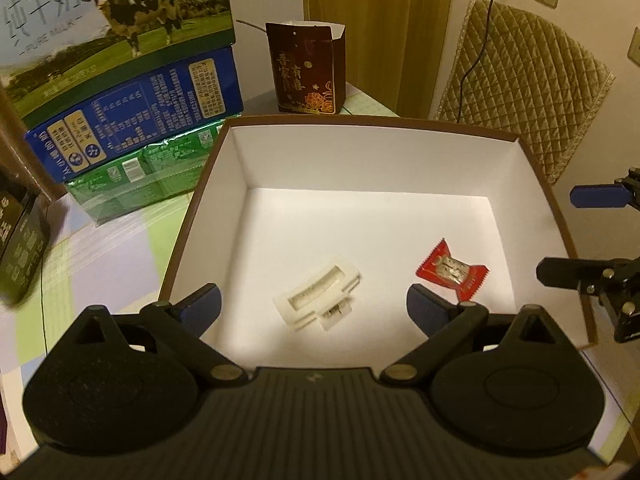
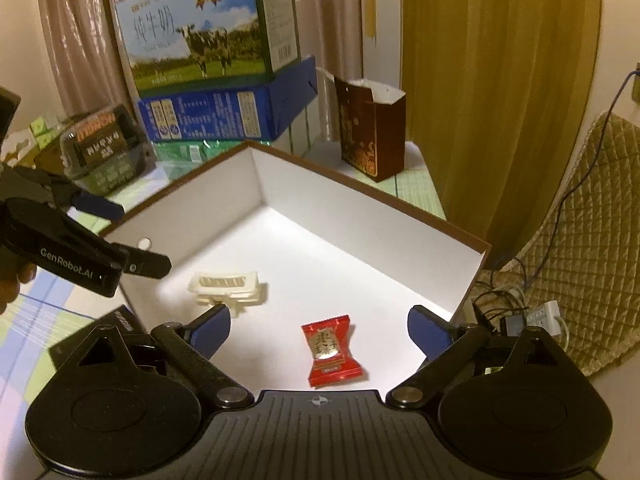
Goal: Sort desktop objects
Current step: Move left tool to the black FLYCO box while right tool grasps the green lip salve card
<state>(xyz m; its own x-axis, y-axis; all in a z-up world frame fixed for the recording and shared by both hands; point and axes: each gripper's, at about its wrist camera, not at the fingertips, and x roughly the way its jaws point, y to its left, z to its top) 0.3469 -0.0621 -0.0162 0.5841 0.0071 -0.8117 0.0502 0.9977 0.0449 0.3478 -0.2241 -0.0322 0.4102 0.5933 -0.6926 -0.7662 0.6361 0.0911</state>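
Observation:
An open box with a brown rim (image 1: 372,122) (image 2: 368,190) and white inside holds two things. A white plastic clip (image 1: 318,298) (image 2: 228,288) lies near the middle of its floor. A red wrapped candy (image 1: 452,274) (image 2: 332,350) lies to its right. My left gripper (image 1: 314,308) is open and empty above the box's near edge, over the clip. My right gripper (image 2: 320,332) is open and empty above the candy. Each gripper shows in the other's view: the right one at the right edge (image 1: 560,236), the left one at the left (image 2: 136,236).
Stacked milk cartons (image 1: 116,60) (image 2: 208,68) stand behind the box on the left. A dark red gift bag (image 1: 306,68) (image 2: 370,132) stands behind it. A dark packet (image 2: 104,144) lies left. A quilted chair back (image 1: 520,84) and cables (image 2: 516,308) are right.

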